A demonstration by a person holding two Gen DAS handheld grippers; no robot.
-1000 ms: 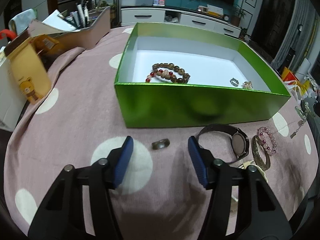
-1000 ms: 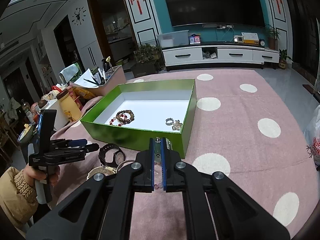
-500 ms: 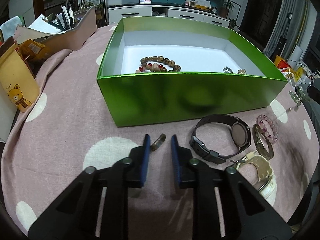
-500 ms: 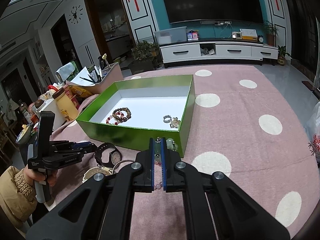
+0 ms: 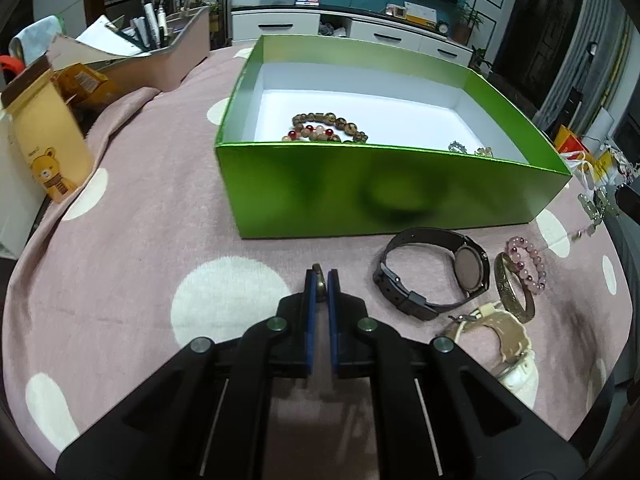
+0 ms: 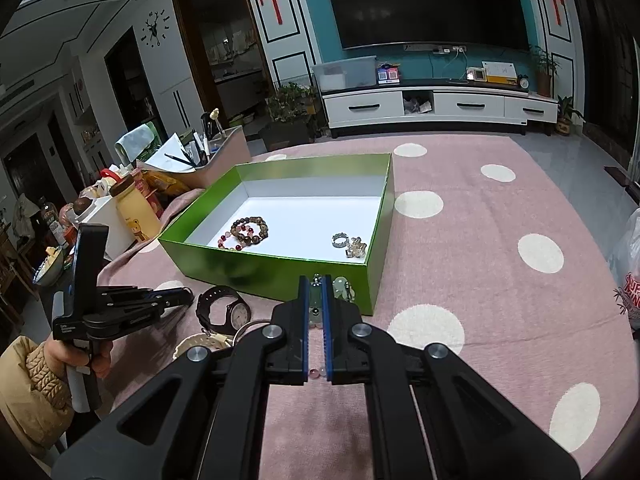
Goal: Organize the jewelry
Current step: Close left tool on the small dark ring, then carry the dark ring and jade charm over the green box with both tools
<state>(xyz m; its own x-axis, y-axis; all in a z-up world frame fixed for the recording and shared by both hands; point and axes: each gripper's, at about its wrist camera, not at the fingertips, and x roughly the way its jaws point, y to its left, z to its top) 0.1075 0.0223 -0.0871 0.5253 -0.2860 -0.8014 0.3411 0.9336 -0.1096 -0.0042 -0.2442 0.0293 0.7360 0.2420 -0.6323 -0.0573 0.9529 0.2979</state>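
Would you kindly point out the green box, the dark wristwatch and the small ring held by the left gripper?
Green box (image 5: 360,196): left wrist view, on its near outer wall.
Dark wristwatch (image 5: 471,271): left wrist view, on its round face.
Small ring (image 5: 321,280): left wrist view, on the band showing between the fingers.

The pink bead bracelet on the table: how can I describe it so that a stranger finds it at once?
Start at the green box on the pink dotted tablecloth. In front of its right corner lies a cluster of jewelry outside the box. The pink bead bracelet is the farthest right, overlapping a gold bangle; it is the only piece there made of round pink beads.
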